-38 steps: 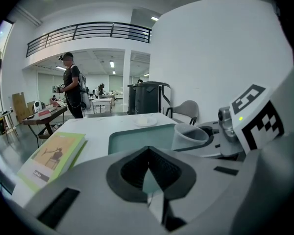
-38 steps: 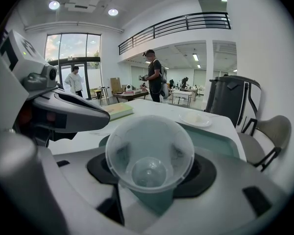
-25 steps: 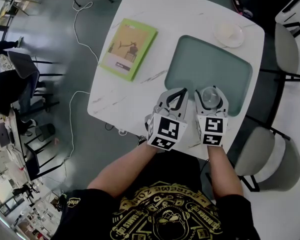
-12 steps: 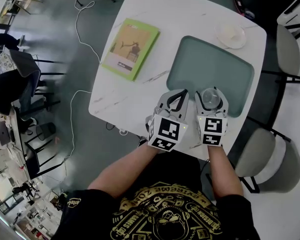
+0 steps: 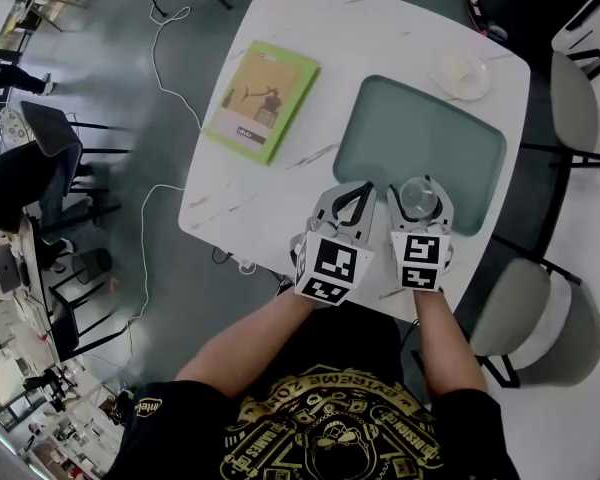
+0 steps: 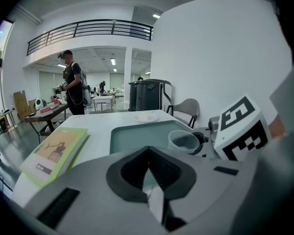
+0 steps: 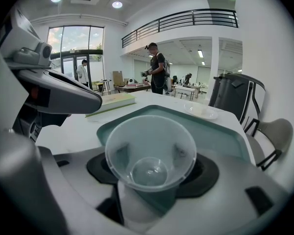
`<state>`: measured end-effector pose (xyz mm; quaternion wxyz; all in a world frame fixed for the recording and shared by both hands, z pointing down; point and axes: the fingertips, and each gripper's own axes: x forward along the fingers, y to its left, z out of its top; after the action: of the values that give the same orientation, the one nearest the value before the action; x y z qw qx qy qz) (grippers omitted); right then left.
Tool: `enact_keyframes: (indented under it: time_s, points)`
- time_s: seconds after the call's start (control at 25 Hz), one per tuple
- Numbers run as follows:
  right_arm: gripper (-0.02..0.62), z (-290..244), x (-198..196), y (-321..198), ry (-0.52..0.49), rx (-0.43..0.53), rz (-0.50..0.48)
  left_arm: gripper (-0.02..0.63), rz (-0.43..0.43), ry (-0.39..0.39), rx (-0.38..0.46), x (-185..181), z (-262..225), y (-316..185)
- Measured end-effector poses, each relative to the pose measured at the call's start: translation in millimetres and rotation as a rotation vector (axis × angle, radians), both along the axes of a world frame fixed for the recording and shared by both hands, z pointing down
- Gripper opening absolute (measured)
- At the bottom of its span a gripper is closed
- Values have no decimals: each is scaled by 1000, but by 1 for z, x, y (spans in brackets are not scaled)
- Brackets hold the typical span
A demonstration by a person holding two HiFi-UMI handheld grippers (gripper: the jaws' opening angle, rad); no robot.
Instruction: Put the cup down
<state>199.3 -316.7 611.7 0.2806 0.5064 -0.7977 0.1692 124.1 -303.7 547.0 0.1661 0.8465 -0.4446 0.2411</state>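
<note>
Your right gripper (image 5: 420, 186) pinches the cup (image 7: 150, 153) upright over the tray's (image 5: 420, 128) near edge for lowering, while your left gripper (image 5: 352, 190), jaws pressed together, hovers spare by its corner.

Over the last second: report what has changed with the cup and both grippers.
Nothing visibly changed. The right gripper still holds the clear cup, upright, over the near end of the green tray; it has not been let go. The left gripper stays shut and empty beside it. The book and the small plate lie where they were.
</note>
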Motion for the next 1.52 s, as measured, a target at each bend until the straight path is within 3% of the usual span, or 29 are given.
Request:
enact_keyframes:
  time_s: [0.4, 0.96, 1.52]
  points:
    - [308, 5, -1, 6, 6, -41, 9, 3, -6, 10, 4, -4, -2, 4]
    - [308, -20, 14, 25, 8, 16, 65, 3, 3, 34, 41, -2, -22, 16]
    - [308, -44, 19, 65, 12, 55, 128, 3, 22, 50, 91, -22, -53, 45]
